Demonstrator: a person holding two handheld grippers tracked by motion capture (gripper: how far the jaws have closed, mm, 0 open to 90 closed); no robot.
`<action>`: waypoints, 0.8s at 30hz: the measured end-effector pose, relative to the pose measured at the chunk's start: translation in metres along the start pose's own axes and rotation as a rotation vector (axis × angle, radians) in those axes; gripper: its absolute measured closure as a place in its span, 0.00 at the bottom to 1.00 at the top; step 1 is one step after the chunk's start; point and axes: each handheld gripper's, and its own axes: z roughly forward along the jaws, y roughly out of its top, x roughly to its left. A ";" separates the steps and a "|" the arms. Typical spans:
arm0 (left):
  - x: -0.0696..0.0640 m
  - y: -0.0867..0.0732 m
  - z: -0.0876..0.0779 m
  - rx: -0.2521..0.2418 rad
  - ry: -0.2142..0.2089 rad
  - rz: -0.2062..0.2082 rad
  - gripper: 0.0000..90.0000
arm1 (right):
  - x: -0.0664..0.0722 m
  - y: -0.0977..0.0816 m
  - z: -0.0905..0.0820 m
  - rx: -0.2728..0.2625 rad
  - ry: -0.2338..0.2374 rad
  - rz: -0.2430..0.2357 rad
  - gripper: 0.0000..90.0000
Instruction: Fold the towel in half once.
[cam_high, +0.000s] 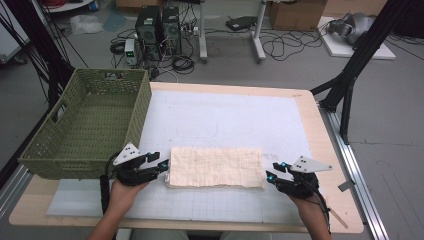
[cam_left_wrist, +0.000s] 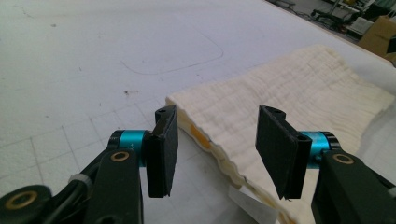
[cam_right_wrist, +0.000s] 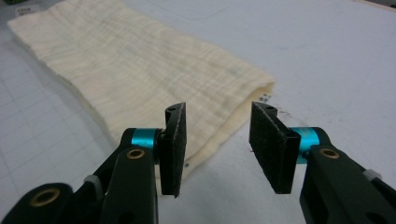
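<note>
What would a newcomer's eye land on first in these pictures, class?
Probably the folded cream waffle-textured cloth, lying flat near the front of the white gridded mat. Next, the two black devices flanking it: the left hand-held gripper at its left end and the right hand-held gripper at its right end, both with jaws apart. The empty olive-green woven basket sits at the table's far left.
</note>
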 end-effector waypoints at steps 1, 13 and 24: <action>0.000 0.001 0.003 0.011 -0.007 -0.005 0.55 | -0.001 0.000 0.000 0.008 -0.013 0.003 0.63; 0.009 0.022 0.043 0.078 0.078 0.009 0.75 | -0.012 0.026 0.056 0.104 -0.092 0.066 0.74; 0.007 0.021 0.058 0.094 0.120 0.033 0.70 | -0.003 0.022 0.069 0.267 -0.186 -0.007 0.96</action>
